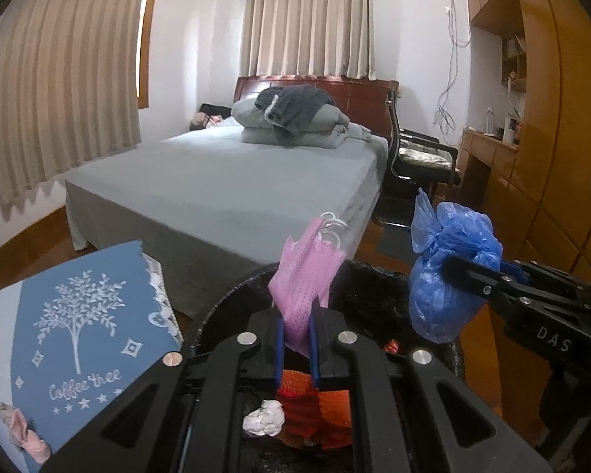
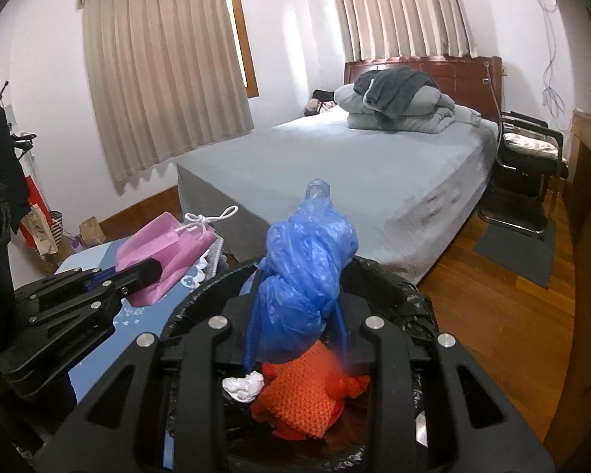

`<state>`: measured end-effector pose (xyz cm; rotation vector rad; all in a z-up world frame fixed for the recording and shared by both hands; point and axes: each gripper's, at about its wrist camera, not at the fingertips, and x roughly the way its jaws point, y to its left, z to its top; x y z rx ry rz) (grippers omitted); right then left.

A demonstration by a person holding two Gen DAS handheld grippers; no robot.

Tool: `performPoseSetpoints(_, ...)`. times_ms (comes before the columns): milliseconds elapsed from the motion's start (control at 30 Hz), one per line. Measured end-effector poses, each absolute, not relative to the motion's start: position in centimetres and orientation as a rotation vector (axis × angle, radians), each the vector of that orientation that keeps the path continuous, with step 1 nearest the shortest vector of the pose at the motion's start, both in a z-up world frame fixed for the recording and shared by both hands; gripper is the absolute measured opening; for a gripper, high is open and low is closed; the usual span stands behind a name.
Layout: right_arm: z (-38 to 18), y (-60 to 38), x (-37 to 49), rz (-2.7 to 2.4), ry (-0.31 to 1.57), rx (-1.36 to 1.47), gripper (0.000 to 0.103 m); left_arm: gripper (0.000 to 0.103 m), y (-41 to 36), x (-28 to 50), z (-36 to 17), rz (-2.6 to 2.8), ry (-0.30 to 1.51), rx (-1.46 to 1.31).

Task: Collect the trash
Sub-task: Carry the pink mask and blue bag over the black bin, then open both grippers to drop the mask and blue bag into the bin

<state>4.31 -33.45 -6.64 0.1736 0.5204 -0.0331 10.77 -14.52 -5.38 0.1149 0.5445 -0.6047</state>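
My left gripper [image 1: 297, 335] is shut on a pink mesh bag [image 1: 305, 276] with white string loops, held over the black-lined trash bin [image 1: 374, 276]. My right gripper [image 2: 295, 335] is shut on a knotted blue plastic bag [image 2: 303, 276], also above the bin [image 2: 398, 287]. The blue bag [image 1: 449, 268] and right gripper [image 1: 472, 280] show at the right of the left wrist view. The pink bag [image 2: 165, 256] and left gripper [image 2: 145, 276] show at the left of the right wrist view. Inside the bin lie an orange mesh piece [image 2: 307, 394] and a crumpled white tissue [image 2: 244, 386].
A blue "Coffee tree" mat [image 1: 82, 335] covers a table left of the bin, with a pink crumpled scrap [image 1: 23, 429] on it. A grey bed [image 1: 224, 181] stands behind. A black chair [image 1: 417, 153] and wooden cabinets [image 1: 532, 138] stand at right. Paper bags [image 2: 43, 228] sit by the wall.
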Motion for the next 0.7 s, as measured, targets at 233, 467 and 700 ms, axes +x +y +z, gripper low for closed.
performPoseSetpoints(233,-8.1,-34.3,5.0,-0.046,0.554,0.182,0.029,0.01,-15.9,11.4,-6.7,-0.625,0.576,0.13)
performPoseSetpoints(467,-9.4,-34.9,5.8,-0.07,0.586,0.179,0.039,0.015,-16.5,12.5,-8.0,-0.647,0.619,0.122)
performPoseSetpoints(700,-10.2,-35.5,5.9,-0.102,0.594,0.18,0.07,0.053,-15.8,12.9,-8.3,-0.627,0.624,0.1)
